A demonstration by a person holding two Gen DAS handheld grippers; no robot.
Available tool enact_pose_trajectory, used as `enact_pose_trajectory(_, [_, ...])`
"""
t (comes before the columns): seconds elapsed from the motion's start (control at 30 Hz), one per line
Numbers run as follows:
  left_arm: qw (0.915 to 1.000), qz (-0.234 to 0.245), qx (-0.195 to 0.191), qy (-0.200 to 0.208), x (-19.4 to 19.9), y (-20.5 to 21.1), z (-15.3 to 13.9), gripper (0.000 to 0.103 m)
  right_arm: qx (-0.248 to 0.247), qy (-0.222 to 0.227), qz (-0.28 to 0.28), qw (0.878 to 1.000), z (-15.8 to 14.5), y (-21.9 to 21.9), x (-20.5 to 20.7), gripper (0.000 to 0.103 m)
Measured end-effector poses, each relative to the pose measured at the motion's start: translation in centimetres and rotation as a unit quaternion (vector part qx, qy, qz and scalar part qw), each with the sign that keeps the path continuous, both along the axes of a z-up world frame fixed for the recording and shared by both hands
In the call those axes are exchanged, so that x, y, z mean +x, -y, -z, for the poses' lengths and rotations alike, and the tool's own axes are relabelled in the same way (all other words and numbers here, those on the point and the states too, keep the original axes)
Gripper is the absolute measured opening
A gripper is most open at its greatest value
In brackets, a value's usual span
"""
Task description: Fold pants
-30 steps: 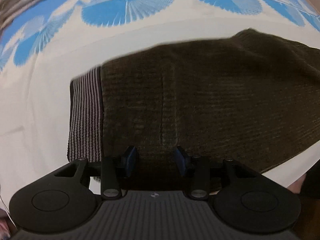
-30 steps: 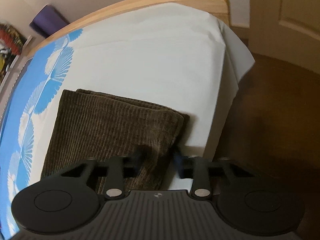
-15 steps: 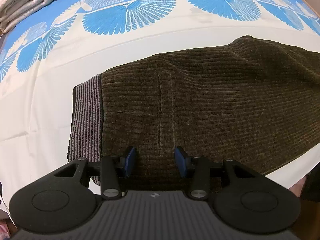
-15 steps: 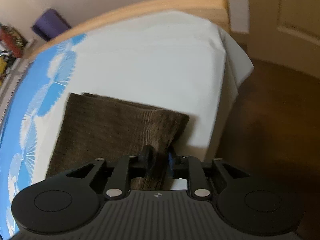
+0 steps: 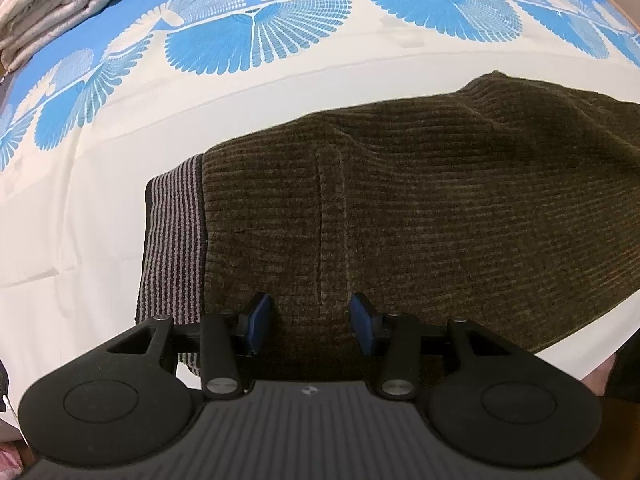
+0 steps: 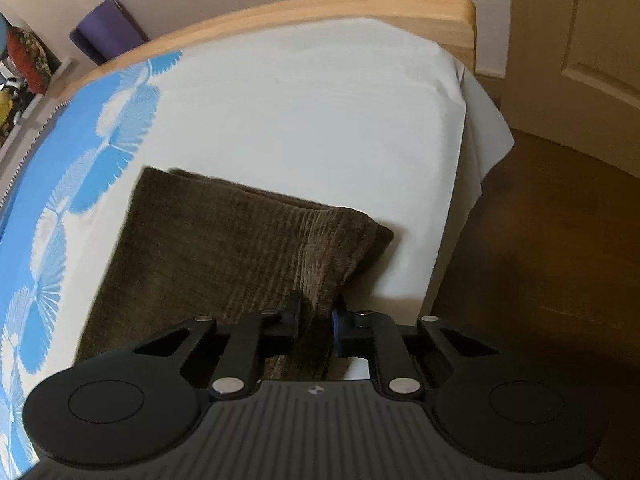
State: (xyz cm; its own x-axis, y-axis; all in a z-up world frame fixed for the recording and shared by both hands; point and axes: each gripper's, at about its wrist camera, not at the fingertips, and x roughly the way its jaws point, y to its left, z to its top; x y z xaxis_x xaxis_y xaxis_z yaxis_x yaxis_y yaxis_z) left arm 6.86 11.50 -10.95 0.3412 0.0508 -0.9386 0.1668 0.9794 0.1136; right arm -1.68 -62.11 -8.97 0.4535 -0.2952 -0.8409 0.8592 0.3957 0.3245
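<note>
the brown pants (image 5: 440, 208) lie lengthwise along the bed (image 5: 100, 200), waistband by the left hand-held gripper (image 5: 312, 322), which gapes released, while the right hand-held gripper (image 6: 316, 320) is closing on their hem end.

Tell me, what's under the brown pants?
The pants lie on a white bedsheet with blue fan patterns. The sheet shows all around them; whatever is directly underneath is covered.

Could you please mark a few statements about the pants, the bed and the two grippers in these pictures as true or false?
1. The pants are brown corduroy. True.
2. The left gripper is clamped on the striped waistband. False: its jaws stand apart over brown fabric.
3. The right gripper has pants fabric between its closing jaws. True.
4. The bedsheet is plain red. False: white with blue fans.
5. Folded white bedding lies on the bed. True.
</note>
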Motion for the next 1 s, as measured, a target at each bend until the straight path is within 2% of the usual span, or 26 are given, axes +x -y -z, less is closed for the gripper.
enact_pose_trajectory(0.07, [1.0000, -0.001, -0.004, 0.006, 0.0, 0.1, -0.3, 0.050, -0.029, 0.016, -0.006, 0.999, -2.1, -1.3, 0.2, 0.013])
enact_pose_trajectory(0.13, [0.9999, -0.001, -0.009, 0.012, 0.0, 0.1, -0.6, 0.050, -0.098, 0.043, -0.052, 0.993, -5.5, -4.5, 1.3, 0.012])
enact_pose_trajectory(0.2, [0.9998, 0.000, -0.010, 0.017, -0.1, 0.1, -0.8, 0.050, -0.178, 0.073, -0.117, 0.974, -8.6, -8.9, 2.3, 0.012])
enact_pose_trajectory(0.27, [0.9997, 0.000, -0.013, 0.020, -0.2, 0.1, -0.9, 0.050, -0.252, 0.105, -0.197, 0.942, -11.3, -15.1, 2.9, 0.012])
enact_pose_trajectory(0.33, [0.9997, 0.000, -0.015, 0.022, -0.3, 0.0, -1.0, 0.050, -0.305, 0.135, -0.277, 0.901, -12.7, -22.2, 3.0, 0.012])
enact_pose_trajectory(0.4, [0.9996, -0.002, -0.016, 0.022, -0.4, 0.0, -1.0, 0.050, -0.328, 0.156, -0.349, 0.864, -12.9, -28.2, 2.7, 0.012])
enact_pose_trajectory(0.47, [0.9996, -0.003, -0.016, 0.022, -0.4, -0.2, -1.1, 0.050, -0.335, 0.165, -0.426, 0.824, -11.8, -34.3, 2.2, 0.012])
enact_pose_trajectory(0.5, [0.9996, -0.004, -0.016, 0.023, -0.4, -0.3, -1.1, 0.050, -0.325, 0.153, -0.474, 0.804, -10.7, -37.1, 2.3, 0.013])
enact_pose_trajectory(0.57, [0.9995, -0.007, -0.019, 0.023, -0.5, -0.6, -1.1, 0.050, -0.301, 0.101, -0.570, 0.758, -7.8, -42.3, 2.7, 0.017])
enact_pose_trajectory(0.6, [0.9995, -0.008, -0.019, 0.023, -0.5, -0.7, -1.2, 0.050, -0.282, 0.075, -0.613, 0.735, -6.0, -44.4, 2.7, 0.024])
enact_pose_trajectory(0.67, [0.9995, -0.011, -0.020, 0.023, -0.5, -0.9, -1.2, 0.050, -0.240, 0.016, -0.702, 0.670, -2.4, -47.9, 2.3, 0.027])
enact_pose_trajectory(0.7, [0.9994, -0.014, -0.021, 0.023, -0.5, -1.0, -1.3, 0.050, -0.241, -0.003, -0.734, 0.635, -1.1, -49.2, 1.6, 0.027])
enact_pose_trajectory(0.73, [0.9993, -0.017, -0.023, 0.023, -0.5, -1.1, -1.3, 0.050, -0.251, -0.009, -0.750, 0.612, -0.5, -49.9, 1.0, 0.027])
enact_pose_trajectory(0.77, [0.9992, -0.019, -0.025, 0.023, -0.5, -1.2, -1.3, 0.051, -0.258, -0.007, -0.761, 0.595, -0.4, -50.3, 0.5, 0.028])
enact_pose_trajectory(0.8, [0.9992, -0.020, -0.026, 0.024, -0.4, -1.2, -1.4, 0.051, -0.258, 0.000, -0.767, 0.588, -0.6, -50.3, 0.1, 0.034])
enact_pose_trajectory(0.83, [0.9992, -0.019, -0.027, 0.024, -0.4, -1.1, -1.4, 0.051, -0.254, 0.011, -0.765, 0.591, -1.1, -50.0, -0.1, 0.042])
enact_pose_trajectory(0.9, [0.9992, -0.015, -0.027, 0.026, -0.3, -1.1, -1.4, 0.051, -0.253, 0.035, -0.746, 0.615, -2.1, -49.2, 0.1, 0.055])
enact_pose_trajectory(1.0, [0.9992, -0.016, -0.028, 0.026, -0.2, -1.0, -1.4, 0.051, -0.261, 0.044, -0.717, 0.645, -2.4, -48.1, 0.9, 0.062])
